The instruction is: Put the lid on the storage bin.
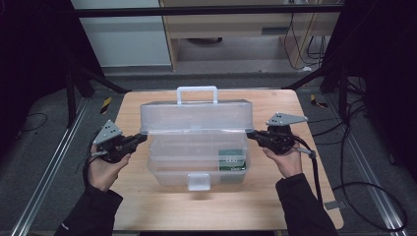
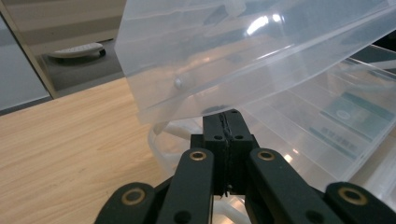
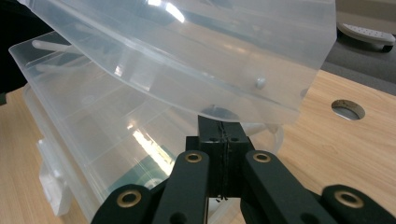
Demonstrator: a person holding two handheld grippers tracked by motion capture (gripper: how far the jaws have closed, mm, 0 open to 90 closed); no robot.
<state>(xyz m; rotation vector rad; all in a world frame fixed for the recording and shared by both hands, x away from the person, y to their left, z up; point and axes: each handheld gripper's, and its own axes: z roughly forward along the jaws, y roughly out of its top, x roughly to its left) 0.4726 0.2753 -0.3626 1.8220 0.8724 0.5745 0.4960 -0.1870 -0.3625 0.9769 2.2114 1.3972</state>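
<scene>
Lab (black frame (image 1: 206, 10), floor cables (image 1: 366, 187))

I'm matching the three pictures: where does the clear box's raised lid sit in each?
High view: lid centre, handle on top.
Left gripper view: lid across the top, above the shut left claw.
Right gripper view: lid across the top.
Shared landmark: green packet inside the box.

Light wooden table (image 1: 147, 206), square top, pale grain, standing on a dark grey floor (image 1: 44, 142) with metal rails along both sides. One thing rests directly on it: a clear plastic storage box (image 1: 167, 169) near the centre, lid (image 1: 196, 116) raised toward the far edge, white latch (image 1: 198, 181) facing the near edge, a green-and-white packet (image 1: 232, 160) in its right-hand compartment. In the right gripper view, a round hole (image 3: 348, 109) is cut through the tabletop just beside the box.
</scene>
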